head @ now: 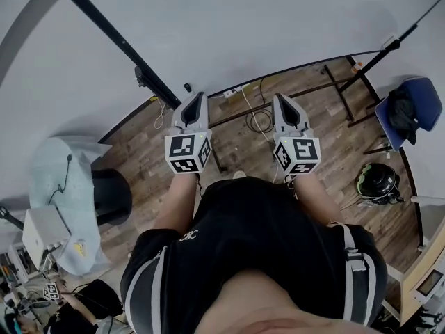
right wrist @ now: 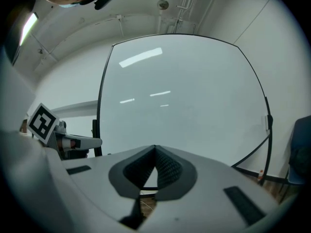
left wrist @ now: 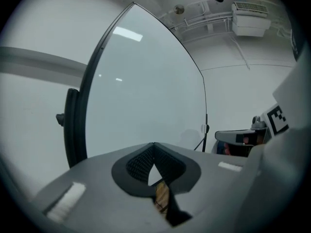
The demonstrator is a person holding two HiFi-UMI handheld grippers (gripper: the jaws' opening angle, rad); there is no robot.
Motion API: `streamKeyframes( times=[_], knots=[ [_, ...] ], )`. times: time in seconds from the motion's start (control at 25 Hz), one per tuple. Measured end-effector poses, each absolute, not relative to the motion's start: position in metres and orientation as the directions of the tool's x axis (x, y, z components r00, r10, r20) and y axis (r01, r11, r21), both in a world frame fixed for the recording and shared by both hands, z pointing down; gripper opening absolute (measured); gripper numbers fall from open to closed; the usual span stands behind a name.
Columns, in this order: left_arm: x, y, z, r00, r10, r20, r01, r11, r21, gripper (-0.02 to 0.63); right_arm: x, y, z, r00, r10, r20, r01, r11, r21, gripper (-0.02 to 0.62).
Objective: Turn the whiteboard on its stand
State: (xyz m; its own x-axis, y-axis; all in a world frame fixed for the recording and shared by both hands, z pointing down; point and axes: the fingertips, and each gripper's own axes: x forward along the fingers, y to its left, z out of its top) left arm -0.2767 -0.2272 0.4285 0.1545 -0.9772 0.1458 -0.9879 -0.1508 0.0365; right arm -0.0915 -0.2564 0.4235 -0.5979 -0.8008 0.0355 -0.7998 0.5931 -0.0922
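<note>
While standing on the wood floor (head: 236,143), holding the left tongs (head: 196,97) and the right tongs (head: 281,97) side by side, close to the body. Pointing both at the whiteboard (head: 243,26), which is far ahead and not touching them.

Can see the left tongs (left wrist: 154,145) pressed together at the tips, with nothing caught inside. Can see the same for the right tongs (right wrist: 155,148): tips together, nothing inside.

Looking along the left tongs, seeing the whiteboard (left wrist: 146,91) slanted, with a black post (left wrist: 73,125) at its left edge. Looking along the right tongs, seeing the whiteboard (right wrist: 184,96) wide and almost face on, filling most of the far side.

Can spot black stand legs (head: 338,83) on the floor under the board, with wires (head: 257,120) lying near them. Can spot a blue chair (head: 427,96) at the far right, and a round helmet (head: 377,181) nearer on the right. Can spot a black bin (head: 111,197) on the left.
</note>
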Motion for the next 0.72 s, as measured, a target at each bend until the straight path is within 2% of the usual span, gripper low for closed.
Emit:
streamKeyframes(
  times=[0.36, 0.72],
  knots=[
    [-0.244, -0.242, 0.446, 0.249, -0.950, 0.186, -0.968, -0.244, 0.053, 0.011, -0.062, -0.258, 0.439, -0.526, -0.846, 0.087, -0.850, 0.518, -0.097, 0.005],
    [-0.229, -0.256, 0.447, 0.274, -0.942, 0.195, -0.962, -0.271, 0.041, 0.011, -0.035, -0.260, 0.440, -0.479, -0.872, 0.097, -0.877, 0.472, -0.088, 0.005]
  ],
)
